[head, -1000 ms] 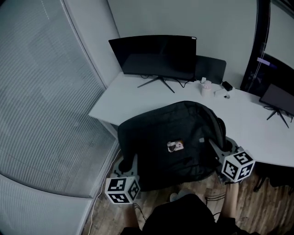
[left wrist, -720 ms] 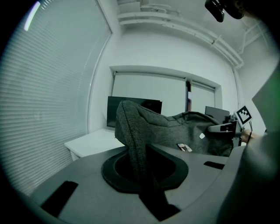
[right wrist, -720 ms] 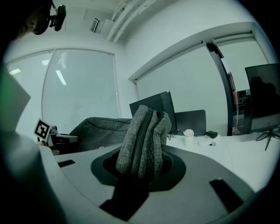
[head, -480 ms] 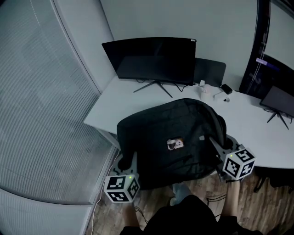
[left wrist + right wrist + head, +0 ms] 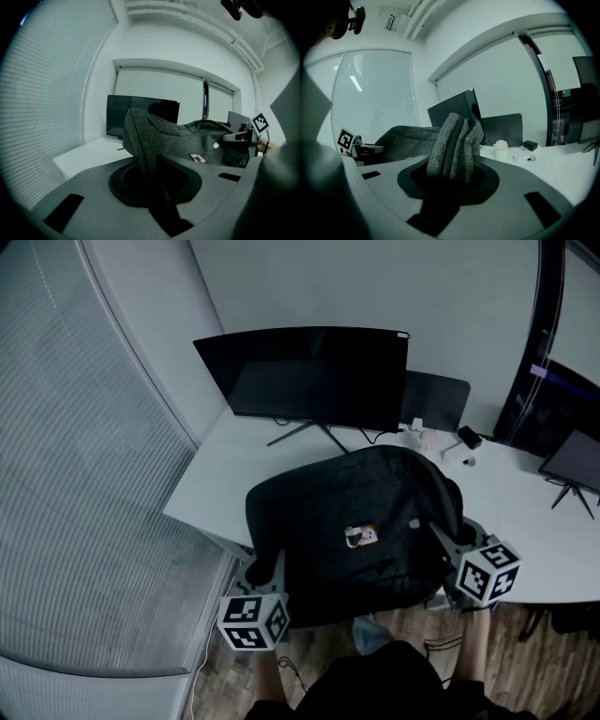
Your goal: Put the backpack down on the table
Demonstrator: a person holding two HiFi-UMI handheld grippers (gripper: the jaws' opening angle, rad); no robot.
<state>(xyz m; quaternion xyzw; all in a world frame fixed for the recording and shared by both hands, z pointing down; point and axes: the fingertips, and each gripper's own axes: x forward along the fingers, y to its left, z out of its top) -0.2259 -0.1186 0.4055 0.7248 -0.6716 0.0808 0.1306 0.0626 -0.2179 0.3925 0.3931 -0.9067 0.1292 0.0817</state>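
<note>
Backpack (image 5: 352,526) clamped at either side by left gripper (image 5: 265,570) and right gripper (image 5: 448,542), over table (image 5: 220,470) edge.

No legible txt; backpack tag (image 5: 360,536) unreadable.

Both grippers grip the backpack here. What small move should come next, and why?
Probably push it slightly further over the table before lowering: the backpack, pinched by the left gripper and right gripper, overhangs the table's near edge above the floor.
</note>
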